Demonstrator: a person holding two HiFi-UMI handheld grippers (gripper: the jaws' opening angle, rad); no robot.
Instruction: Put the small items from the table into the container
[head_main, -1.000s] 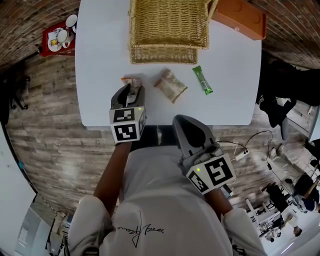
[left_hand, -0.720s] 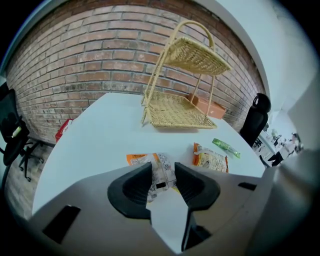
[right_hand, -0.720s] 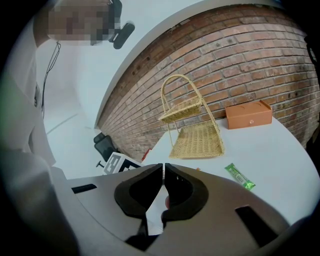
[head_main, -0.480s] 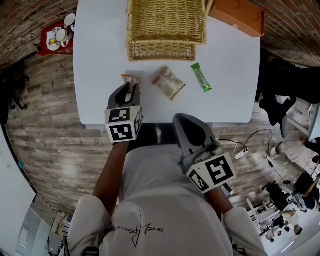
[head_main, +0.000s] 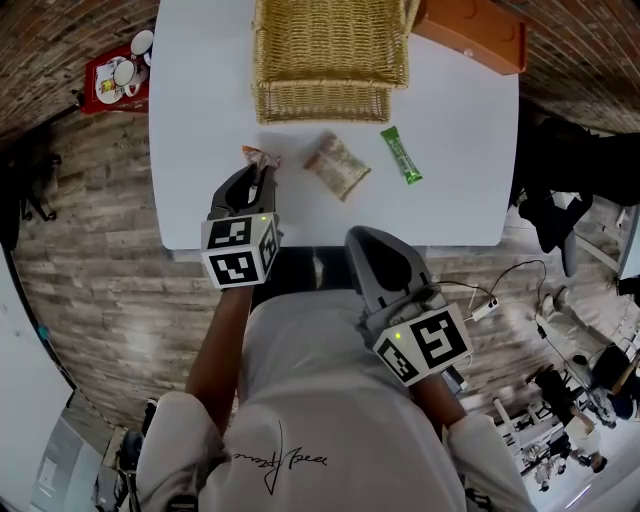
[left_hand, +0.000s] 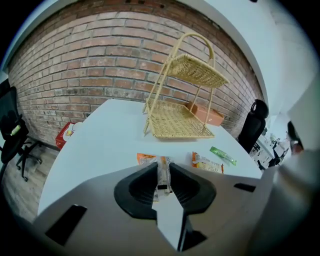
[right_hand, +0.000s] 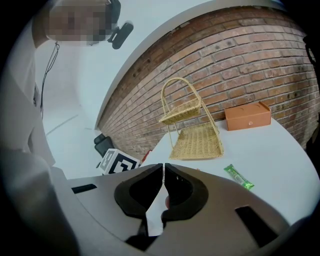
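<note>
Fingers, left gripper (head_main: 262, 172) (left_hand: 163, 169): closing on packet (head_main: 258, 155) (left_hand: 146, 159); wrapper upright in the narrow gap, pads against its sides.
Packet: orange, lying on table (head_main: 200, 110) (left_hand: 100, 135), far end poking out just past left fingertips.
Fingers, right gripper (head_main: 366, 240) (right_hand: 163, 167): pressed together, nothing between; held off table's near edge, well apart from left fingers.
Bag (head_main: 338, 166) (left_hand: 207, 163): brown, flat on table, just right of left fingertips and slightly beyond.
Bar (head_main: 401, 155) (left_hand: 223, 155) (right_hand: 239, 177): green, right of bag, ahead of right fingertips.
Basket (head_main: 325, 60) (left_hand: 175, 120) (right_hand: 197, 140): wicker, two tiers, straight beyond left fingertips, past packet.
Box (head_main: 470, 30) (left_hand: 206, 115) (right_hand: 247, 116): orange, right of basket, farthest from both pairs of fingers.
Tray (head_main: 118, 75): red, on floor beside table, well left of left fingers, cups on it.
</note>
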